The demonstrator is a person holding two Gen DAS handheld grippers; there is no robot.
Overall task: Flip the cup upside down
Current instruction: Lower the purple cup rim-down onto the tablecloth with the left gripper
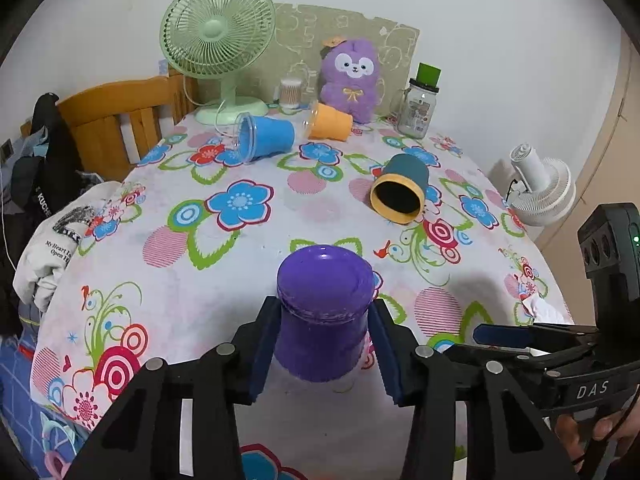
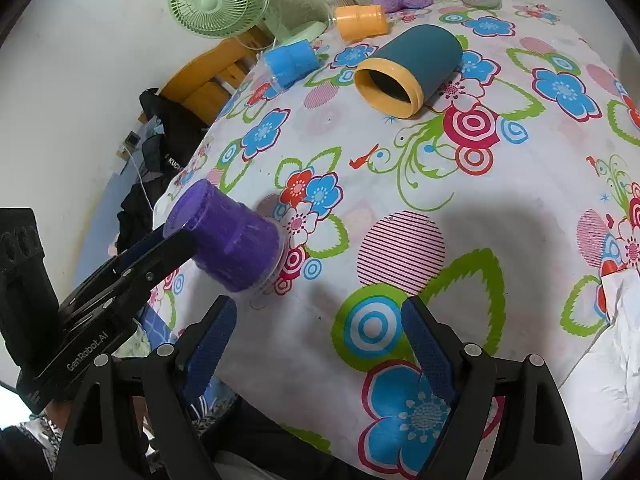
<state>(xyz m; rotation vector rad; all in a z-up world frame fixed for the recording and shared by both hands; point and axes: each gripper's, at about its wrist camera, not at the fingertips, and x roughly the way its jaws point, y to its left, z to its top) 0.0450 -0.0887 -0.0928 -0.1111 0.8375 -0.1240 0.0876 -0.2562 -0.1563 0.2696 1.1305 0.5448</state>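
Note:
A purple cup (image 1: 324, 312) stands upside down, base up, on the flowered tablecloth near the front edge. My left gripper (image 1: 324, 344) has its two blue pads on either side of the cup's body and is shut on it. In the right wrist view the purple cup (image 2: 228, 236) shows at the left, rim against the cloth, with the left gripper's fingers (image 2: 160, 252) on it. My right gripper (image 2: 316, 344) is open and empty above the cloth, to the right of the cup. It also shows in the left wrist view (image 1: 504, 336).
A teal cup with a yellow rim (image 1: 400, 192) lies on its side mid-table. A blue cup (image 1: 264, 138) and an orange cup (image 1: 330, 122) lie on their sides farther back. A green fan (image 1: 218, 44), purple plush (image 1: 352, 76), glass jar (image 1: 418, 108) stand behind. A white fan (image 1: 540, 188) is at right.

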